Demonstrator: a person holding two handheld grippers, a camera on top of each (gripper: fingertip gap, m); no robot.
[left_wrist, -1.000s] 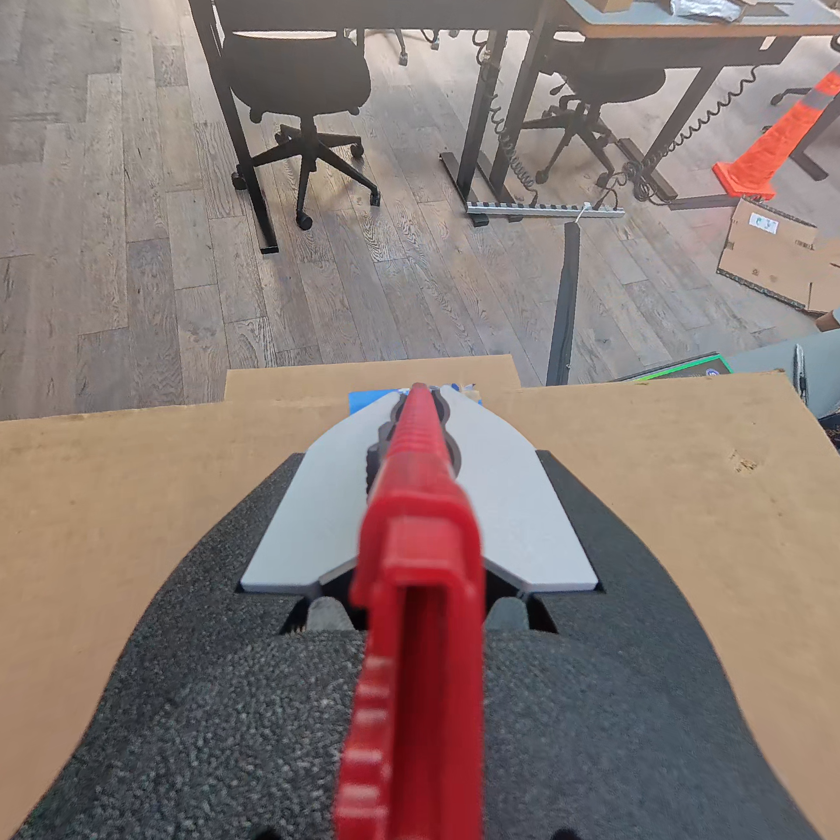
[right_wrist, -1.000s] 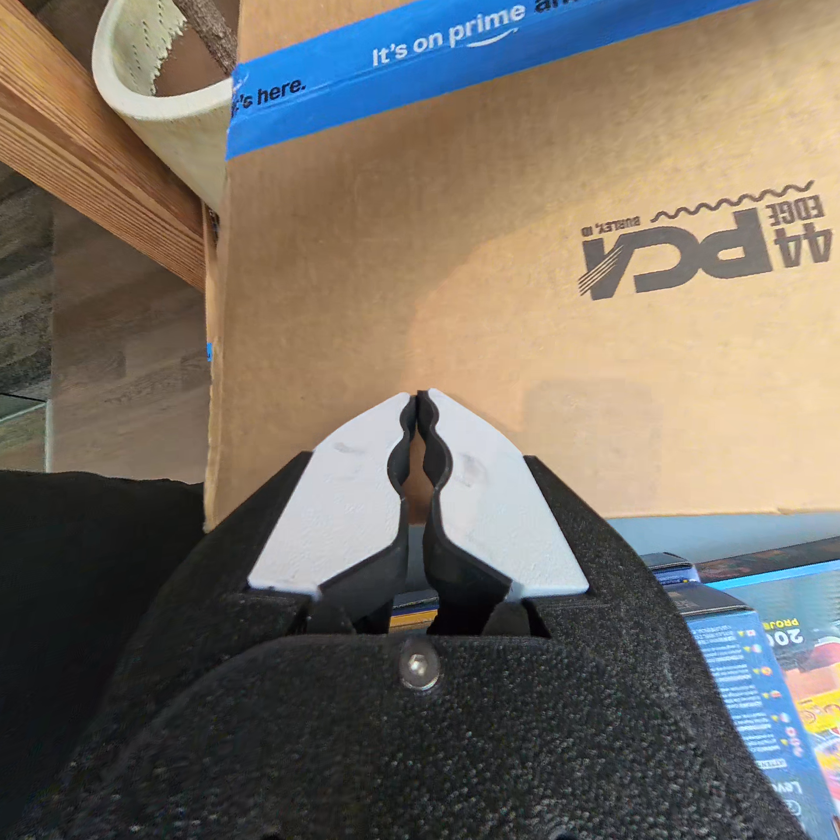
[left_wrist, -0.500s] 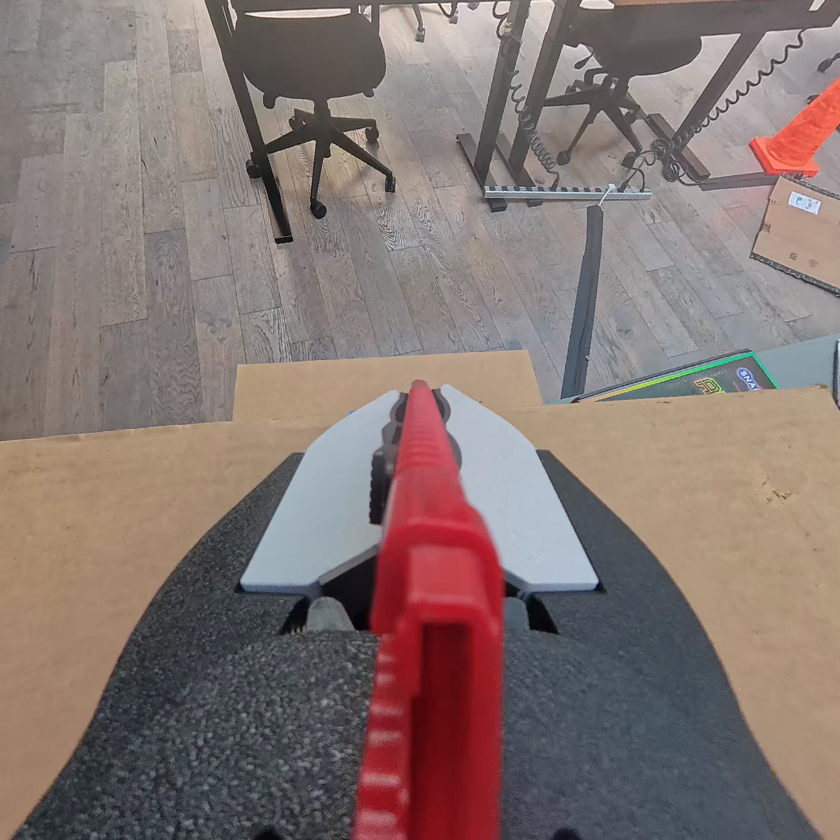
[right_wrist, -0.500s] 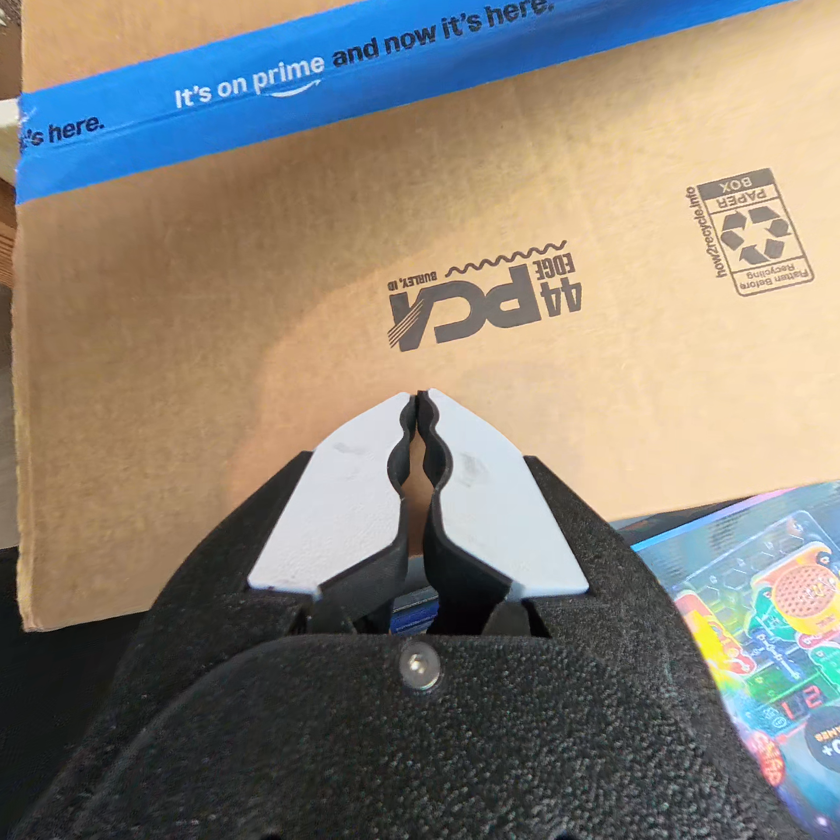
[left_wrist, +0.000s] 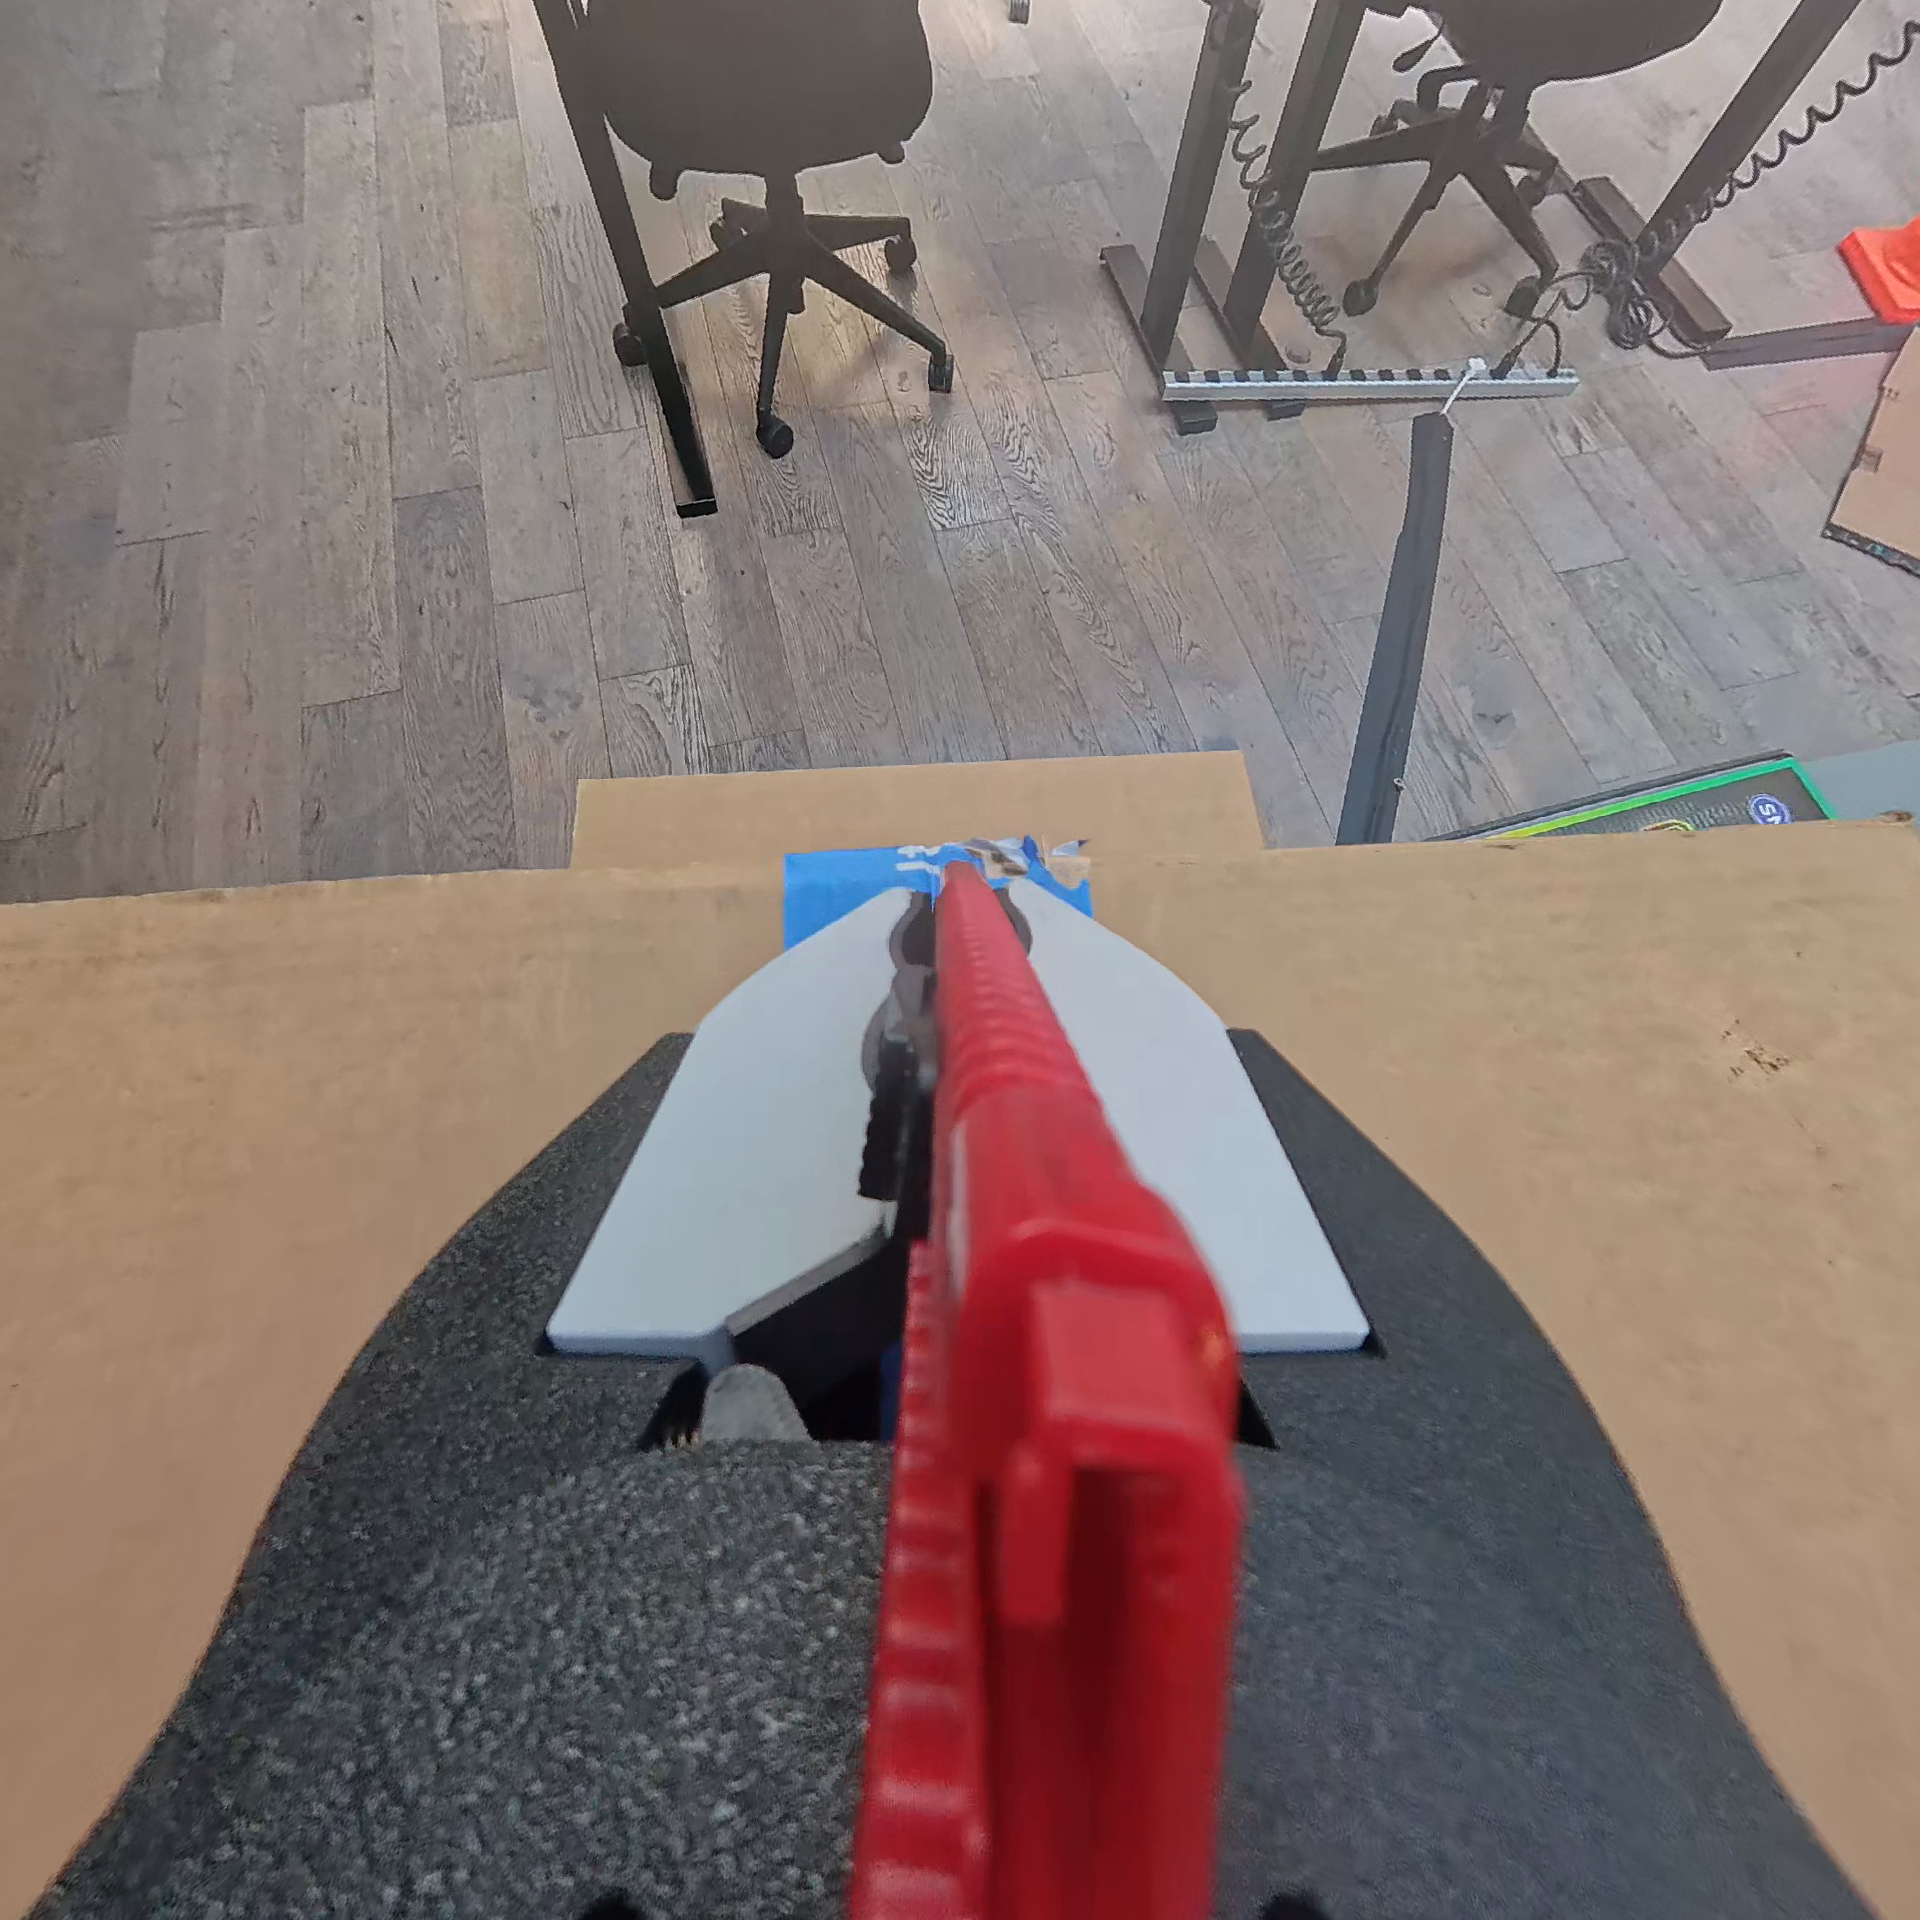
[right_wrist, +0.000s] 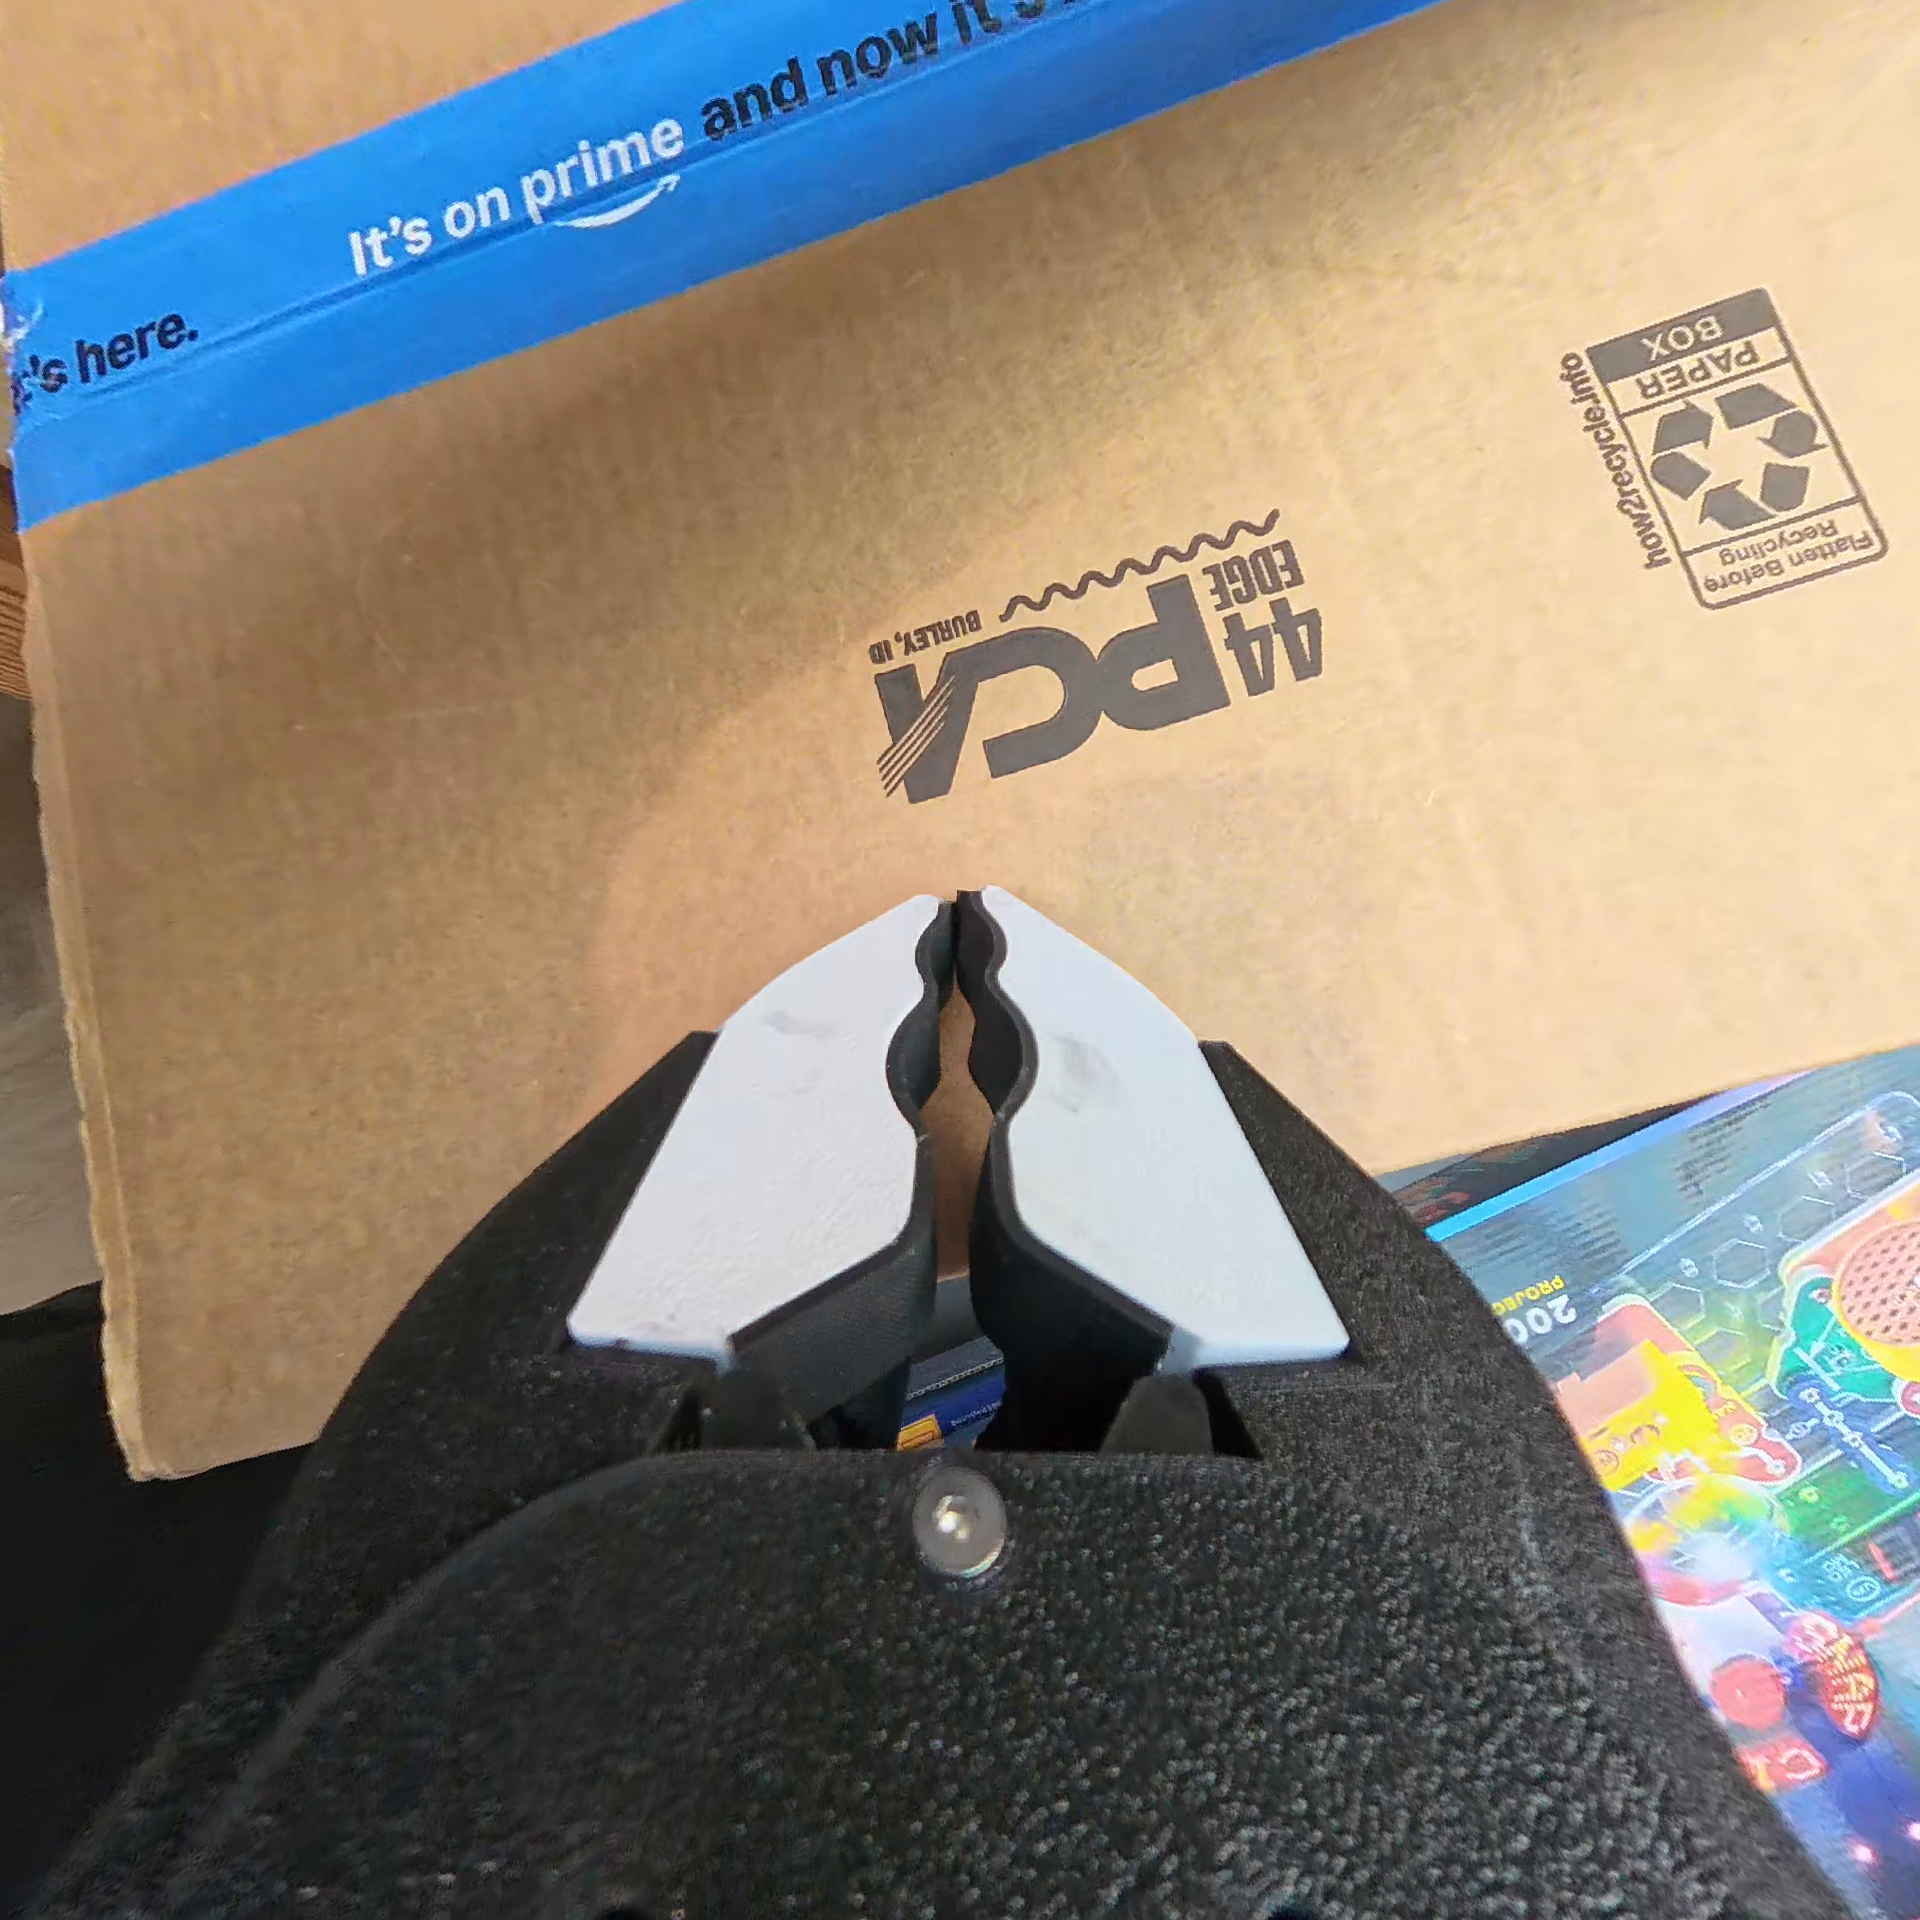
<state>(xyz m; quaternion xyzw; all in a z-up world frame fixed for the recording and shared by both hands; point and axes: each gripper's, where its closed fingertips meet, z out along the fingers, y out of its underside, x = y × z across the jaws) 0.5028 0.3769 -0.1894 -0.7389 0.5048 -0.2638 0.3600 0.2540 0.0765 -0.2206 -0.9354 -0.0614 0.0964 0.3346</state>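
Note:
My left gripper (left_wrist: 961, 894) is shut on a red plastic box cutter (left_wrist: 1039, 1351) that runs forward between the fingers. Its tip sits at the torn blue tape (left_wrist: 852, 878) on the far edge of a brown cardboard box (left_wrist: 312, 1091). My right gripper (right_wrist: 958, 902) is shut and empty. Its fingertips are close against the side of the same cardboard box (right_wrist: 520, 779), below a strip of blue tape (right_wrist: 520, 208) with writing.
A colourful printed toy box (right_wrist: 1714, 1455) lies right of my right gripper and also shows in the left wrist view (left_wrist: 1662, 805). Beyond the box are a wooden floor (left_wrist: 312, 416), an office chair (left_wrist: 779, 156), desk legs (left_wrist: 1195, 208), a power strip (left_wrist: 1361, 382) and an orange cone (left_wrist: 1886, 275).
The left gripper has tilted down and moved forward so the blue tape at the cutter tip shows again. The right gripper has moved right along the box side and closer to it.

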